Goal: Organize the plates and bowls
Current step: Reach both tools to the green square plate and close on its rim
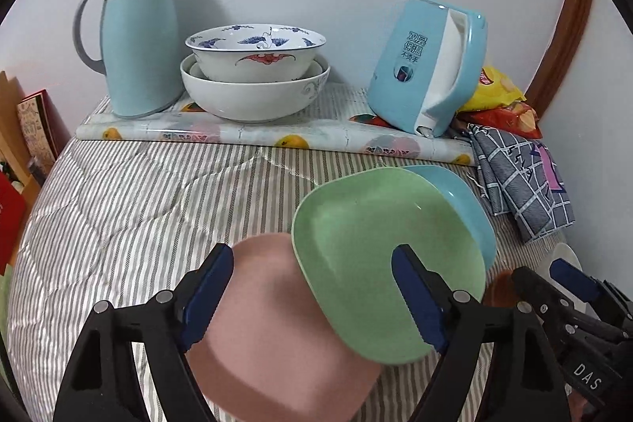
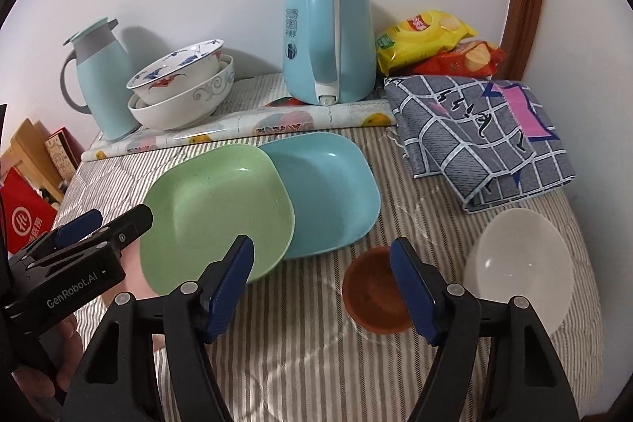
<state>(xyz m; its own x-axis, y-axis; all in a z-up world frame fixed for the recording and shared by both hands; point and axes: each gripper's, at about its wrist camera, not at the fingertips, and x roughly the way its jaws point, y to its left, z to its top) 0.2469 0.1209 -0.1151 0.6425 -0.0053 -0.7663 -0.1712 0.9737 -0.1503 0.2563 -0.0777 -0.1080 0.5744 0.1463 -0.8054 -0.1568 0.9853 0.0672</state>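
A green square plate (image 1: 379,263) (image 2: 217,216) leans tilted on a blue square plate (image 1: 470,208) (image 2: 332,192) and overlaps a pink plate (image 1: 273,335). My left gripper (image 1: 312,295) is open, its fingers astride the pink plate and the green plate's near edge; it also shows in the right wrist view (image 2: 103,220). My right gripper (image 2: 320,283) is open and empty above the striped cloth, next to a small brown bowl (image 2: 372,299). A white bowl (image 2: 518,271) lies to its right. Two stacked patterned bowls (image 1: 255,74) (image 2: 182,86) stand at the back.
A blue thermos jug (image 1: 134,38) (image 2: 103,78) and a blue kettle (image 1: 427,66) (image 2: 328,34) stand at the back on a rolled mat (image 1: 273,137). A folded checked cloth (image 2: 478,137) and snack bags (image 2: 431,42) lie at right. Boxes (image 2: 27,204) stand beyond the left edge.
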